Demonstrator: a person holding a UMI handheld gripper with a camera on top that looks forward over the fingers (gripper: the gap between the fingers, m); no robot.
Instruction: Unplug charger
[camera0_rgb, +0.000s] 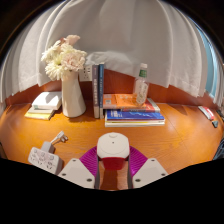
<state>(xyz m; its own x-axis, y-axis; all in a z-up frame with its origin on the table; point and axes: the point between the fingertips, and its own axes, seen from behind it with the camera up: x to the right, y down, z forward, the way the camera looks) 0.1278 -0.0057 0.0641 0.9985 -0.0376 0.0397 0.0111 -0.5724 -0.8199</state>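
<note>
A white charger (112, 146) with a rounded top sits between the pink pads (90, 158) of my gripper (112, 160), which is shut on it from both sides. It is lifted above the wooden desk (180, 135), whose surface shows below it between the fingers. A white power strip (43, 158) lies on the desk to the left of the fingers, apart from the charger. A small white plug with a cable (57, 138) lies just behind it.
A white vase of pale flowers (71, 90) stands at the back left beside upright books (98, 90). A flat stack of books (135, 110) carries a clear bottle (141, 86). White boxes (45, 102) sit far left. A curtain hangs behind.
</note>
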